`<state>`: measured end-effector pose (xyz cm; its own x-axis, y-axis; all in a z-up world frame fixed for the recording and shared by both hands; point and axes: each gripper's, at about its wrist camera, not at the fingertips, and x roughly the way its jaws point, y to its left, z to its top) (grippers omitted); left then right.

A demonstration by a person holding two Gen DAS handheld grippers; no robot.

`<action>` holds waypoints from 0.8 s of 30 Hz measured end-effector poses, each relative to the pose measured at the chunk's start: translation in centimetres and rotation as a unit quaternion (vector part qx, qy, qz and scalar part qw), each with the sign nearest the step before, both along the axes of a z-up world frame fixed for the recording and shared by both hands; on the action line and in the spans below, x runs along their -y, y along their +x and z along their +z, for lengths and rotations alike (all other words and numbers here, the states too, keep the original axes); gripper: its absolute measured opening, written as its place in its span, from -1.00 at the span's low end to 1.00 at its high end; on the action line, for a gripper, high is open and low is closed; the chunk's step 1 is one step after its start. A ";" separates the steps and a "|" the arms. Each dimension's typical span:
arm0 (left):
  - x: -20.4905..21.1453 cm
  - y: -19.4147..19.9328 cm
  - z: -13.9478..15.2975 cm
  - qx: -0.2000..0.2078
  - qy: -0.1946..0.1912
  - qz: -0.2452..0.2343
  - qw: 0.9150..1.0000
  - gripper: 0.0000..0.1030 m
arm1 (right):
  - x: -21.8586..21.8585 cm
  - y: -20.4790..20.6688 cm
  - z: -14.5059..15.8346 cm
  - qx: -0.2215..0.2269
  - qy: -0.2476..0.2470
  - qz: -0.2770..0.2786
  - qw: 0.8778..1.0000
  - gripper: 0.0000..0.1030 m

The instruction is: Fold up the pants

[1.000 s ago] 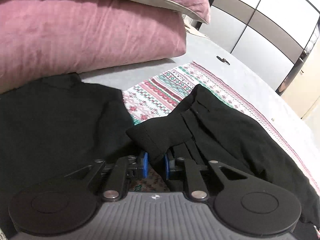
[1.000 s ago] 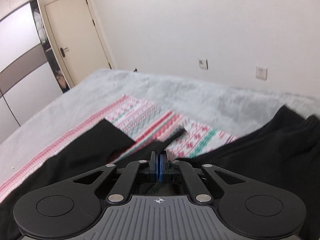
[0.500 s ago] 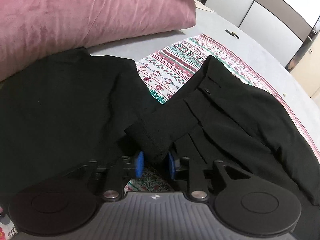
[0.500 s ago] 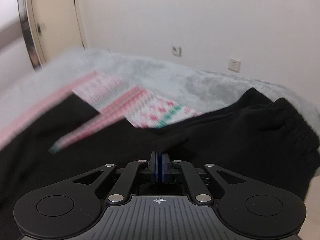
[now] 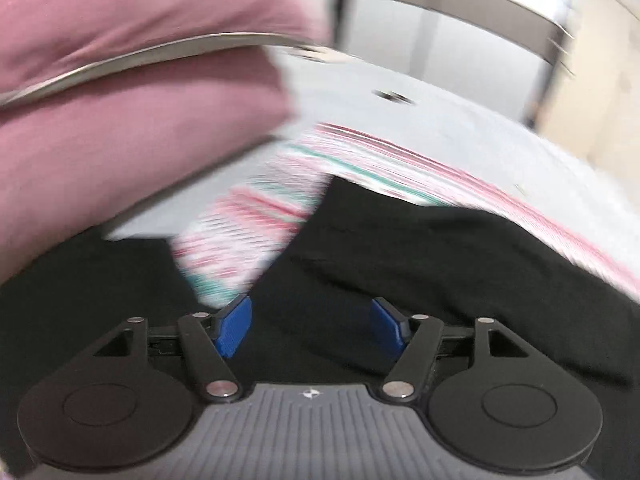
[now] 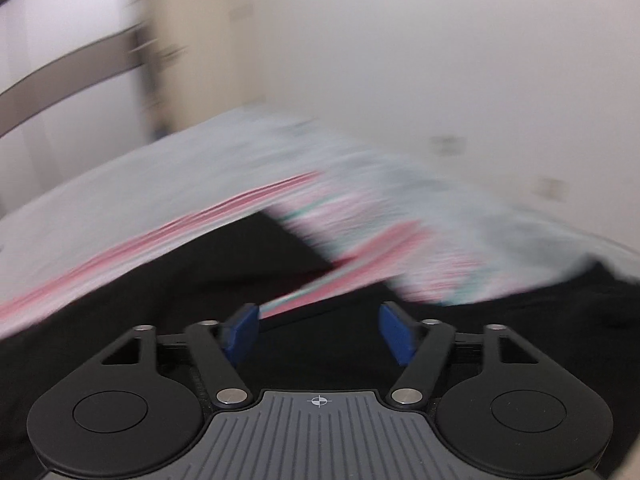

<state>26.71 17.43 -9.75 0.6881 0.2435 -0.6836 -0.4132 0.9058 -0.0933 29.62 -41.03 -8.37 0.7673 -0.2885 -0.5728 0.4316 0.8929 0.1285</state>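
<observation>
The black pants [image 5: 440,256] lie on a patterned red, green and white cloth [image 5: 248,232] on the bed. My left gripper [image 5: 311,326] is open, its blue pads spread wide just above the black fabric, holding nothing. My right gripper [image 6: 318,330] is open too, over the black pants [image 6: 192,280], and empty. Both views are motion-blurred.
Two stacked pink pillows [image 5: 120,112] lie at the left. A second black garment [image 5: 80,288] lies below them, and shows at the right in the right wrist view [image 6: 560,312]. Grey bedcover [image 6: 160,176], wardrobe doors [image 5: 440,40] and a white wall [image 6: 400,60] lie beyond.
Both grippers have opened and let go of the black pants. Both cameras are swinging fast, so the views are blurred.
</observation>
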 end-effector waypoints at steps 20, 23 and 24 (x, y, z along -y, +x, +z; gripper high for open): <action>2.7 8.8 -9.9 -0.114 0.080 -0.058 0.989 0.87 | -12.6 9.6 -13.0 -0.178 -0.034 0.235 0.955 0.98; 2.6 8.9 -9.8 -0.115 0.081 -0.056 0.988 0.87 | -12.2 9.5 -12.6 -0.175 -0.026 0.226 0.958 0.99; 2.9 8.8 -9.8 -0.115 0.082 -0.055 0.988 0.87 | -12.4 9.5 -12.6 -0.175 -0.024 0.220 0.959 0.99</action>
